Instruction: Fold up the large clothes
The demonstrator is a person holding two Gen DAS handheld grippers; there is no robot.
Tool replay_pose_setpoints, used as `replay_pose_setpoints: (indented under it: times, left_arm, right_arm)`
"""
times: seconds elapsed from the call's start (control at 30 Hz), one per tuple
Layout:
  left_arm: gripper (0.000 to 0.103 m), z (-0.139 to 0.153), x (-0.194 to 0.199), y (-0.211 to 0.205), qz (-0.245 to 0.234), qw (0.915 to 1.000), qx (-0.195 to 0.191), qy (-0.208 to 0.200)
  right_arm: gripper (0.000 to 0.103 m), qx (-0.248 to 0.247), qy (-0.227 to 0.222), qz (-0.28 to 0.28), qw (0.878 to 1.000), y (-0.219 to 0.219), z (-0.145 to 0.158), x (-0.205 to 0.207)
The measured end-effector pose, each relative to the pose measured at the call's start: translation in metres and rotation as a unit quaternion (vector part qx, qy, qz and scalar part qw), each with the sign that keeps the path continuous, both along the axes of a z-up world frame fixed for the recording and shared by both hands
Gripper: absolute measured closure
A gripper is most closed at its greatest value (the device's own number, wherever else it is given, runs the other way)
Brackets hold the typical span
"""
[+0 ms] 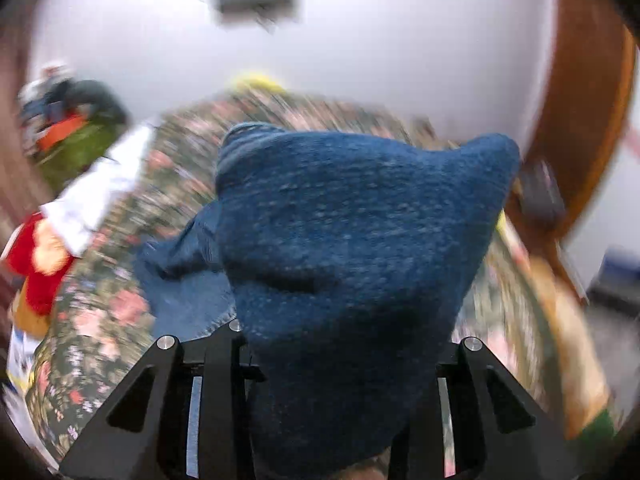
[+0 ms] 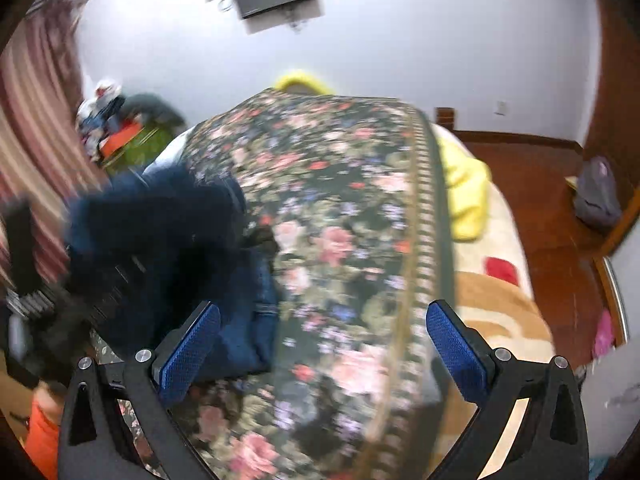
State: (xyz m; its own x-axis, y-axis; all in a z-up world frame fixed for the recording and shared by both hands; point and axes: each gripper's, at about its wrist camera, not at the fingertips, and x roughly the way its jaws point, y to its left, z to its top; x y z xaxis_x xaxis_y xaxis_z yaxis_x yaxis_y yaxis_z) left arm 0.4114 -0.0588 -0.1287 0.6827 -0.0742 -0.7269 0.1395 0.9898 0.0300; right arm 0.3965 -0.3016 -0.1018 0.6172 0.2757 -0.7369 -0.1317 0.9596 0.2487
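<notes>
A large dark blue garment (image 1: pixel 360 240) fills the left wrist view. My left gripper (image 1: pixel 336 360) is shut on it and holds a bunch of it up off the floral bedspread (image 1: pixel 100 320); its fingertips are hidden under the cloth. In the right wrist view the rest of the blue garment (image 2: pixel 240 320) lies on the left part of the floral bedspread (image 2: pixel 340 240), and the left gripper shows blurred at the far left, lifting the cloth. My right gripper (image 2: pixel 324 344) is open and empty above the bedspread, to the right of the garment.
A yellow blanket (image 2: pixel 464 184) and a beige and red blanket (image 2: pixel 504 308) lie on the bed's right side. A cluttered green stand (image 2: pixel 136 140) is at the far left by striped curtains. A grey bag (image 2: pixel 598 196) sits on the wooden floor. A red cloth (image 1: pixel 36 264) lies left.
</notes>
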Motion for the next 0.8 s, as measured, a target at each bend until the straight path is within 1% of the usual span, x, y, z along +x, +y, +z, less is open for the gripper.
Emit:
replay_pose_setpoints:
  times: [0.07,0.1,0.13,0.2,0.23,0.3,0.33,0.37,0.43,0.57,0.63,0.7,0.77,0.8]
  left_arm:
    - [0.069,-0.029,-0.004,-0.014,-0.037,0.9981,0.013,0.047]
    - [0.068,-0.036,-0.008,-0.017,-0.046,0.9972,0.023,0.055]
    - [0.067,-0.039,-0.015,-0.018,-0.054,0.9966,0.034,0.051]
    - [0.065,-0.039,-0.026,-0.021,-0.071,0.9944,0.061,0.049]
    - [0.062,-0.038,-0.030,-0.021,-0.075,0.9938,0.063,0.053]
    - [0.049,-0.037,-0.041,-0.021,-0.086,0.9923,0.058,0.068]
    - [0.036,-0.035,-0.047,-0.019,-0.094,0.9917,0.047,0.075]
    - [0.031,-0.030,-0.050,-0.012,-0.099,0.9911,0.032,0.083]
    - [0.031,-0.021,-0.061,-0.002,-0.105,0.9908,0.010,0.084]
    - [0.031,-0.001,-0.078,0.029,-0.094,0.9928,-0.022,0.071]
    - [0.031,0.011,-0.084,0.046,-0.086,0.9946,-0.033,0.048]
    - [0.028,0.022,-0.087,0.063,-0.060,0.9979,-0.022,0.015]
    - [0.019,0.030,-0.088,0.081,-0.028,0.9995,0.003,-0.016]
    - [0.018,0.030,-0.087,0.088,-0.017,0.9996,0.009,-0.021]
  right_arm:
    - [0.000,0.002,0.007,-0.007,1.000,-0.012,-0.002,-0.006]
    - [0.000,-0.001,0.009,-0.007,1.000,-0.015,-0.004,-0.009]
    - [0.000,-0.005,0.012,-0.007,1.000,-0.017,-0.006,-0.012]
    - [0.000,-0.010,0.016,-0.002,1.000,-0.018,-0.011,-0.014]
    - [0.000,-0.013,0.019,0.003,1.000,-0.016,-0.013,-0.016]
    - [0.000,-0.017,0.020,0.011,1.000,-0.011,-0.017,-0.017]
    - [0.000,-0.017,0.019,0.015,1.000,-0.009,-0.017,-0.018]
    - [0.000,-0.016,0.018,0.019,1.000,-0.006,-0.017,-0.019]
    - [0.000,-0.011,0.016,0.029,0.999,0.002,-0.015,-0.021]
    - [0.000,-0.005,0.006,0.053,0.999,0.027,-0.007,-0.019]
    - [0.000,-0.002,0.000,0.067,0.998,0.044,-0.003,-0.016]
    - [0.000,0.003,-0.003,0.079,0.997,0.060,0.000,-0.015]
    - [0.000,0.015,0.000,0.098,0.995,0.078,0.002,-0.014]
    - [0.000,0.017,-0.001,0.108,0.994,0.089,0.002,-0.013]
